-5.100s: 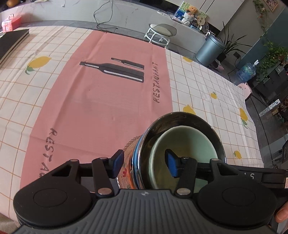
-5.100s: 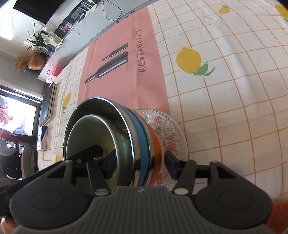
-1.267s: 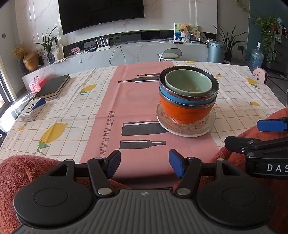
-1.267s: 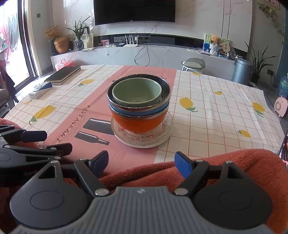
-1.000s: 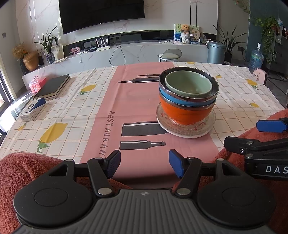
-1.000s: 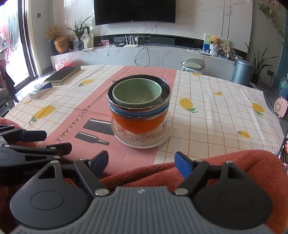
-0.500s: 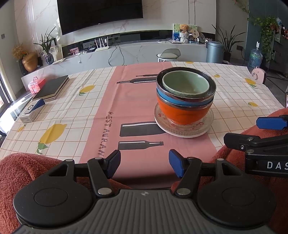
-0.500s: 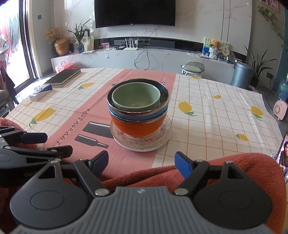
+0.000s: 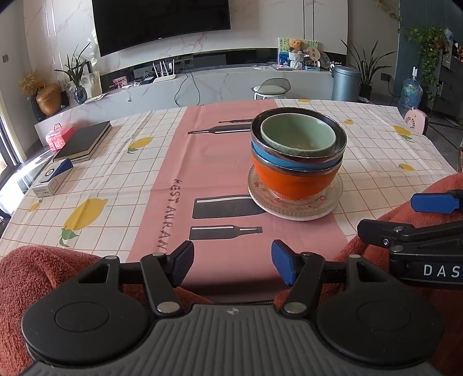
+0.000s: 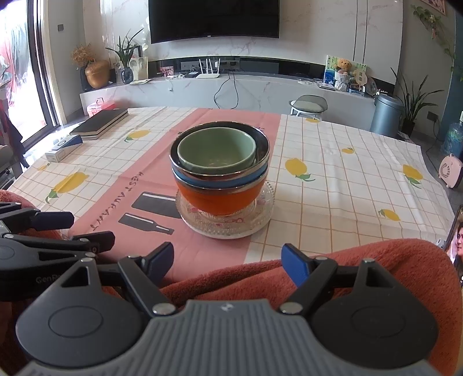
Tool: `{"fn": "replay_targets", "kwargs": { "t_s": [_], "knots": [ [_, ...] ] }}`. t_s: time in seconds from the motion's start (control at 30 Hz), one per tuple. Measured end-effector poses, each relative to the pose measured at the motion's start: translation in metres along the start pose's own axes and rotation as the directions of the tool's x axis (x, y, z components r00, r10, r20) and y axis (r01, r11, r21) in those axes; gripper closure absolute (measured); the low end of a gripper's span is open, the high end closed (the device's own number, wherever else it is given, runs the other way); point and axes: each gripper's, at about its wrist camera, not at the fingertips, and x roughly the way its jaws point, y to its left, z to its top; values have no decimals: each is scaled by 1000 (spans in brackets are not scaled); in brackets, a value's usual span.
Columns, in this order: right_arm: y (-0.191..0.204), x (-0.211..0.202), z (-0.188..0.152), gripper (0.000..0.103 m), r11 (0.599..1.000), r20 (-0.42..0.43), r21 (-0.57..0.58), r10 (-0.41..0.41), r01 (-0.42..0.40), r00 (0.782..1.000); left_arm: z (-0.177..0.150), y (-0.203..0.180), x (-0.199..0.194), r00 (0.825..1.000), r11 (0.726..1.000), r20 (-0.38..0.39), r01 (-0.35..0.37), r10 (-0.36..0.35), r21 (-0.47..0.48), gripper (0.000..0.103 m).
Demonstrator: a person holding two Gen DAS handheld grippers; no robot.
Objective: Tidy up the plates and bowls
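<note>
A large dark television [image 10: 214,20] hung on a pale marble wall [image 10: 318,34] above a long low grey console [image 10: 260,92]. Daylight came through a glass door [image 10: 29,72] on the left. Potted plants [image 10: 411,95], a grey bin [image 10: 386,115] and a small stool [image 10: 308,105] stood beyond the lemon-print tablecloth [image 10: 347,179].

Glossy ceramic green bowl [image 9: 298,136], patterned glass plate [image 9: 295,202], cloth tablecloth [image 9: 115,179]

Nested bowls [image 9: 298,156] — green innermost, orange lowest — upright on glass plate [image 9: 295,206]
</note>
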Motion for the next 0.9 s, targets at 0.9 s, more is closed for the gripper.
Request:
{"fn": "replay_targets", "kwargs": {
  "t_s": [0.9],
  "knots": [
    [0, 2, 0, 21, 1000, -1, 2, 1, -1, 1000, 0, -1, -3, 1000, 1000, 18, 7, -7, 11, 30]
  ]
}}
